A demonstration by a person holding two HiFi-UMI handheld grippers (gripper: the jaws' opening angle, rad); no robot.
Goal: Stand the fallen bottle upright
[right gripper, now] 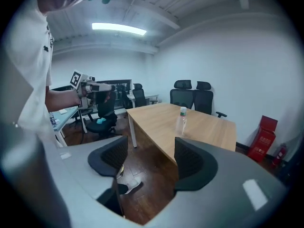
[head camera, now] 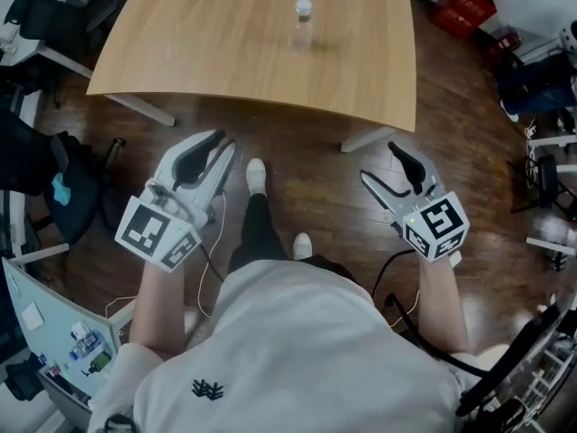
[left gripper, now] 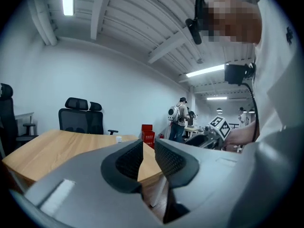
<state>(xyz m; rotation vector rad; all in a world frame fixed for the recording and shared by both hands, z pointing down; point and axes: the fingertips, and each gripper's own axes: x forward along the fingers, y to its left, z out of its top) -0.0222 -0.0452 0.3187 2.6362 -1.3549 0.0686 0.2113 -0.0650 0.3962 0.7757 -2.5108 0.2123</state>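
Observation:
A clear plastic bottle (head camera: pixel 303 25) with a white cap stands upright near the far side of the wooden table (head camera: pixel 225 52). In the right gripper view the bottle (right gripper: pixel 182 120) shows beyond the jaws, standing on the table (right gripper: pixel 156 122). Both grippers hang over the floor, short of the table's near edge. My left gripper (head camera: pixel 224 141) (left gripper: pixel 145 146) has only a narrow gap between its pads, and nothing is in it. My right gripper (head camera: pixel 379 161) (right gripper: pixel 151 148) stands wide open and empty, pointing toward the table.
The person's feet (head camera: pixel 257 174) are on the dark wood floor between the grippers. Black office chairs (right gripper: pixel 192 96) stand behind the table, another chair (head camera: pixel 54 179) at the left. Red boxes (head camera: pixel 469 3) sit at the far right. People (left gripper: pixel 178 120) stand in the distance.

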